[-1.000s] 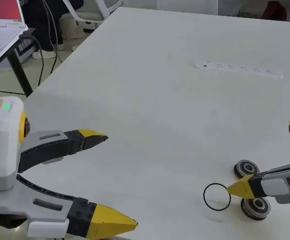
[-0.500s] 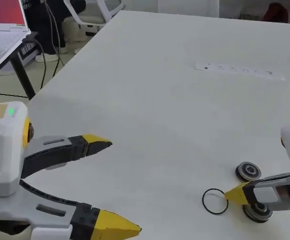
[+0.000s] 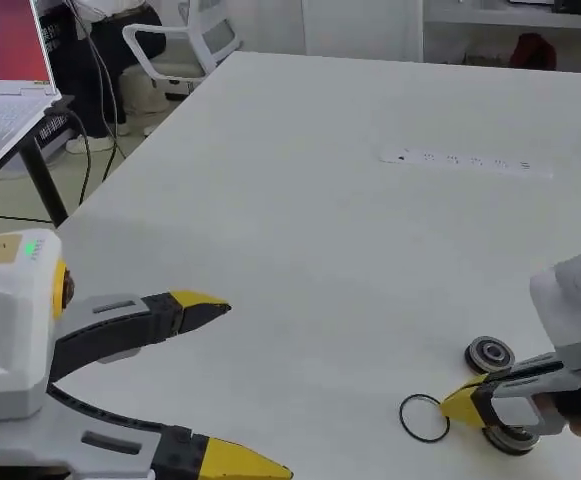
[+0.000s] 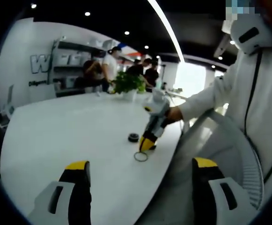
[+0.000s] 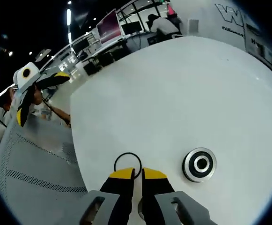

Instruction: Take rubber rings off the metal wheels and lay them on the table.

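Half hidden: metal wheel point(image 3: 515, 441) (behind right gripper point(image 3: 452, 405)).

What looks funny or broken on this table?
Nothing looks broken or spilled. One black rubber ring lies flat on the white table, just by the tips of the right gripper. It is on no wheel, which suits the job. A metal wheel lies flat close by.

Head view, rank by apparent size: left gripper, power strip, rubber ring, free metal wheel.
1. left gripper, nearest the camera, so flattered.
2. power strip.
3. rubber ring and metal wheel look alike; no ranking.
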Available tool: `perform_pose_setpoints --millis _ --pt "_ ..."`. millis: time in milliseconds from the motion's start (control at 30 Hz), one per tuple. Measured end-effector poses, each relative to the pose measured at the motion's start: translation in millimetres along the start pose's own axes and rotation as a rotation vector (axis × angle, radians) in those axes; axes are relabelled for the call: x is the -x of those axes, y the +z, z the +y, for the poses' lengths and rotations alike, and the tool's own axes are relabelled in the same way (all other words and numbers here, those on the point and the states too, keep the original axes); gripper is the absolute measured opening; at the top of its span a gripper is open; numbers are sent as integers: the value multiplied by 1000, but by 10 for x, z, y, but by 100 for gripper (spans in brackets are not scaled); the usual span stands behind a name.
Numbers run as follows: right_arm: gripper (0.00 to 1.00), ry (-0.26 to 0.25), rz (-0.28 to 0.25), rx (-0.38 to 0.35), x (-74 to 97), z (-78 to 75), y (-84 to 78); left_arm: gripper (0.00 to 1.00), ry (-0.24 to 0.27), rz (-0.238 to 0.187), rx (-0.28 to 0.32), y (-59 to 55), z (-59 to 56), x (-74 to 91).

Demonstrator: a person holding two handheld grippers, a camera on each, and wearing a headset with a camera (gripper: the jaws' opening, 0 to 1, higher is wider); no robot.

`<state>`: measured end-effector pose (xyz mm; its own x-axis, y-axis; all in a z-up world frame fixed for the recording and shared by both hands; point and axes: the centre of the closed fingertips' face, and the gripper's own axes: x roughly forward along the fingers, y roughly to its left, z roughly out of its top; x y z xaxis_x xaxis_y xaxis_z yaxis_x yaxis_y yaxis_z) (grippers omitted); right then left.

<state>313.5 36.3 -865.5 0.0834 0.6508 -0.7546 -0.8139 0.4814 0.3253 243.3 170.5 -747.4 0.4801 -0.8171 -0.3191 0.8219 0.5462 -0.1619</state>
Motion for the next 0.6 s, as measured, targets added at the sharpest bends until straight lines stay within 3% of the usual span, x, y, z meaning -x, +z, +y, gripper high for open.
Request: perform_pose_setpoints --millis 233,467,600 --pt "6 -12 -36 -1 175 -16 77 92 1 -9 -7 41 -20 5" --pt "9 16 -78 10 409 128 100 91 -7 -2 -32 68 -48 -3" --pt "11 2 -104 34 536 153 115 91 -8 -3 -27 69 -83 -6"
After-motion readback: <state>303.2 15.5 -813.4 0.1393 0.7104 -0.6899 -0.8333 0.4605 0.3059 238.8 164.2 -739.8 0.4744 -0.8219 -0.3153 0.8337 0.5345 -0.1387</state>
